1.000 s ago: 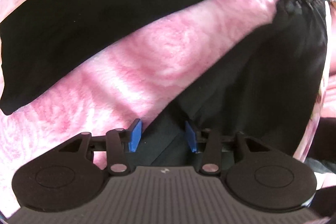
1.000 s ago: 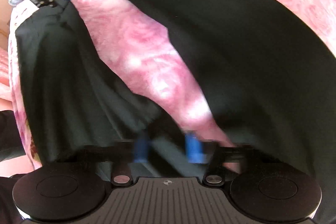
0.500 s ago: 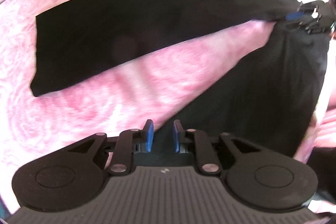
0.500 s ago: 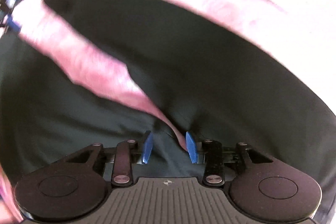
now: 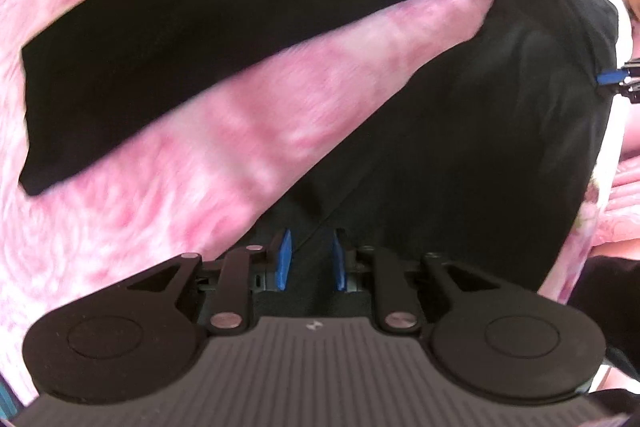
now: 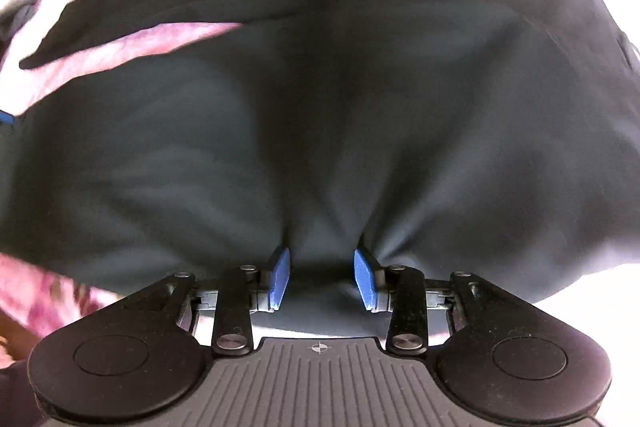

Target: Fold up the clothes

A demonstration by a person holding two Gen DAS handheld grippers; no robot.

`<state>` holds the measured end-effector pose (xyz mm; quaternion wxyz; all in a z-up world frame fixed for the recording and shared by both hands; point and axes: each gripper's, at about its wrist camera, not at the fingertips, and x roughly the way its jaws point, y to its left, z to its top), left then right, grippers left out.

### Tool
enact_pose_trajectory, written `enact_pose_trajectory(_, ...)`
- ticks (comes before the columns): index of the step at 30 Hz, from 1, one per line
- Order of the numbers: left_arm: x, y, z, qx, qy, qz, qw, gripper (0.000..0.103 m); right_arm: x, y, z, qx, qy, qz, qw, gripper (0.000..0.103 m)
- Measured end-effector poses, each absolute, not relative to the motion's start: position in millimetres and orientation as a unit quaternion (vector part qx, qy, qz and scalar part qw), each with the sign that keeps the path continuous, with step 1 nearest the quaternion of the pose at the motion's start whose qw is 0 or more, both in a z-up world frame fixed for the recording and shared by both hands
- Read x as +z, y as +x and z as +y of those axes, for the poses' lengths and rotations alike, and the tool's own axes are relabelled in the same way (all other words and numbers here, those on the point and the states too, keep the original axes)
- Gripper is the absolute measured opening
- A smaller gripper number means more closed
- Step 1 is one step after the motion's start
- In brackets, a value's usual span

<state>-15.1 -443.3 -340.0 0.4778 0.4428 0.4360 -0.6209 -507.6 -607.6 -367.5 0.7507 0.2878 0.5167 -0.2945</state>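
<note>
Across the left wrist view, black trousers (image 5: 460,115) lie spread over a pink patterned bedcover (image 5: 168,195). One leg runs as a long dark band from upper right to a squared hem at the far left; the other leg comes down toward the camera, and a wedge of pink shows between them. The left gripper (image 5: 310,259) sits low at the near end of that second leg, its blue pads (image 5: 285,259) set a narrow way apart with a fold of the black cloth running up between them; the cloth looks pinched there, though the contact itself is in shadow. At the right edge, the other tool's blue tip touches the waist edge of the trousers, small and partly cut off.

Over in the right wrist view, the dark fabric (image 6: 340,107) fills nearly the whole frame, looking greyer in this light and bulging toward the lens. The right gripper (image 6: 322,277) has its blue fingers (image 6: 366,277) moderately spread, and the cloth gathers into puckers at both tips and passes down between them, so it holds a bunched handful of the waist. A sliver of the pink cover (image 6: 132,43) shows at upper left between two layers of fabric, and more pink at the lower left corner. Much of this view is blurred.
</note>
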Motion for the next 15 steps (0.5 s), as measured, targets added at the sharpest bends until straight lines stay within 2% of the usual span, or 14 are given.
enact_pose_trajectory(5, -335, -61, -455, -0.635, 0.432, 0.440, 0.465, 0.026, -351, -536, -625, -0.373, 0.292, 0.470, 0.745, 0.039)
enact_pose_trajectory(9, -353, -96, -432, -0.620, 0.468, 0.454, 0.435, 0.026, -373, -548, -648, -0.374, 0.321, 0.471, 0.731, 0.039)
enact_pose_trajectory(15, -361, -96, -363, -0.550, 0.523, 0.487, 0.431, 0.027, -353, -552, -640, -0.417, 0.321, 0.504, 0.685, 0.039)
